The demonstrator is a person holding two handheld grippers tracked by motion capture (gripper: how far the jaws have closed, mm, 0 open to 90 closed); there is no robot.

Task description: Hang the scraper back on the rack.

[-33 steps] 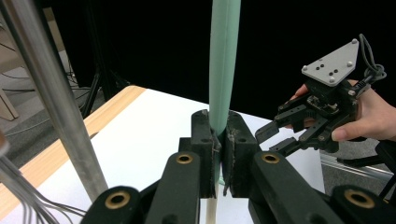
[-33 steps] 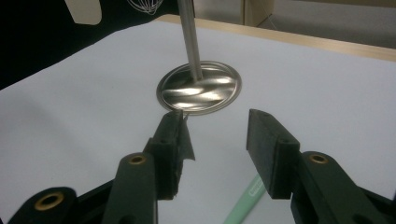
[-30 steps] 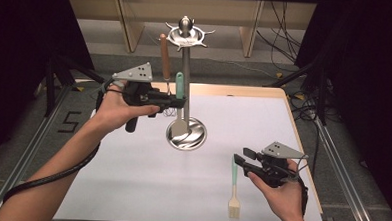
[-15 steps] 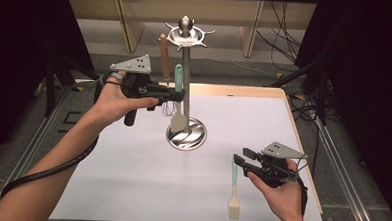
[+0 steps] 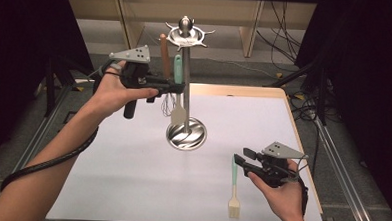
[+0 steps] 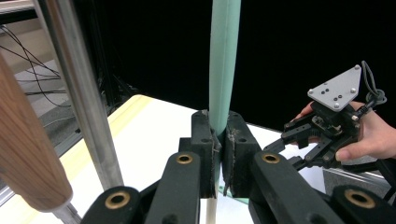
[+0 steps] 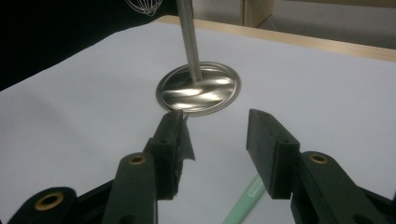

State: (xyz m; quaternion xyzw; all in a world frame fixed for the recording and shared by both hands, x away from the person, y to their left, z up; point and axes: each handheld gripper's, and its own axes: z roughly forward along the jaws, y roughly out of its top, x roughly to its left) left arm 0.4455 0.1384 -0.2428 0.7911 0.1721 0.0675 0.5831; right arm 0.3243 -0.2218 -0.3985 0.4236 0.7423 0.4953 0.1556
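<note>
A steel utensil stand (image 5: pixel 186 80) rises from a round base (image 5: pixel 186 135) at mid table. My left gripper (image 5: pixel 178 86) is shut on the mint-green handle of a spatula (image 5: pixel 178 68) right beside the pole, with its pale blade (image 5: pixel 178 116) hanging above the base. In the left gripper view the jaws pinch that green handle (image 6: pixel 223 70) upright. My right gripper (image 5: pixel 243 158) stands open near the table's front right, just above a green-handled pastry brush (image 5: pixel 234 187) that lies flat. Its jaws (image 7: pixel 217 140) hold nothing, and the brush handle (image 7: pixel 245 203) lies below them.
A wooden handle (image 5: pixel 163 53) and a wire whisk (image 5: pixel 167 105) hang from the stand's top ring (image 5: pixel 186 36). The white mat has a wooden border (image 5: pixel 293 125). Black frames and cables lie beyond the table's sides.
My left gripper has risen a little along the pole, with the spatula in it. The right gripper and the brush have stayed put.
</note>
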